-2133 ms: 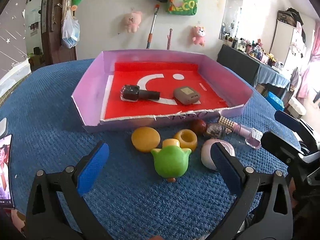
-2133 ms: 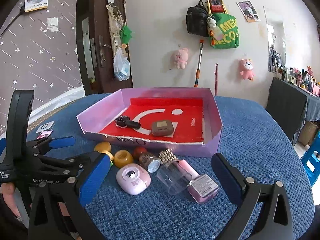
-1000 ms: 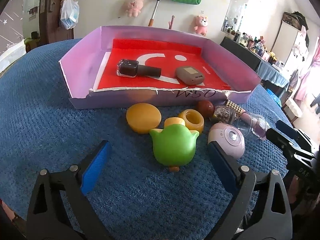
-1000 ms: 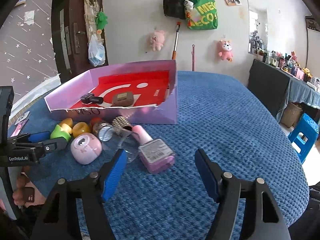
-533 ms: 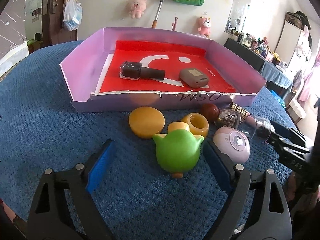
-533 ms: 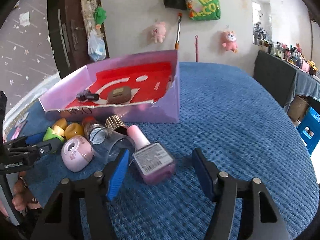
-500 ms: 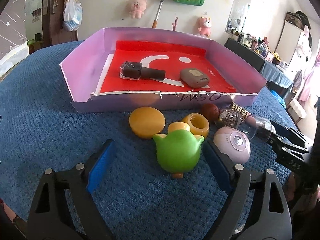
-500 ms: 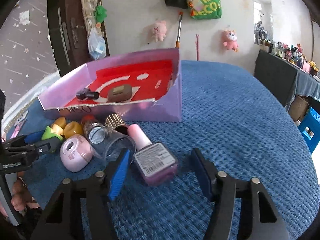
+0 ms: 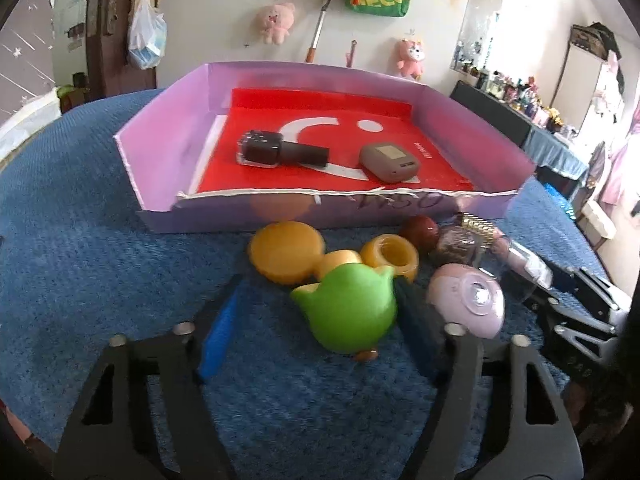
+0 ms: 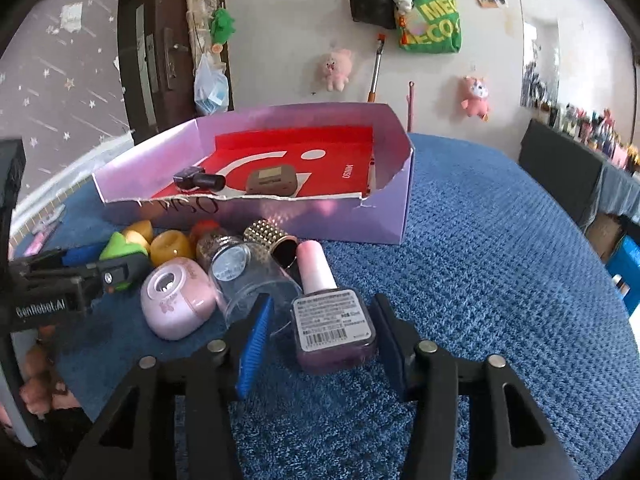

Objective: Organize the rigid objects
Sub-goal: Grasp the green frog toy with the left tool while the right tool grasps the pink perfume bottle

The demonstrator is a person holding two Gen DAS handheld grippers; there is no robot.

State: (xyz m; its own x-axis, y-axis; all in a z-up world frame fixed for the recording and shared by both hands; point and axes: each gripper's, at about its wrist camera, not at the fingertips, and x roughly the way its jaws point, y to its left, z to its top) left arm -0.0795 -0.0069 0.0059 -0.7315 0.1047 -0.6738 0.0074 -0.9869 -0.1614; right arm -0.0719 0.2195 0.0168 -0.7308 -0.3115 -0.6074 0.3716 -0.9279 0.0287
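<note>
Between claw pads, bottle [image 10: 330, 320] (cap away)

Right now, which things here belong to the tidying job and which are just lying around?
For the job: green toy, pink bottle, pink round case, yellow ring, orange disc, clear cup, purple box.

Just around: plush toys on the wall, green bag, plastic bag.

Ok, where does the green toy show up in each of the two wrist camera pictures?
Left wrist view: the green toy sits low in the middle, between the left gripper fingers.
Right wrist view: the green toy peeks out at the far left edge, beside the yellow ring.
Shared landmark: the purple box just behind the toys.
</note>
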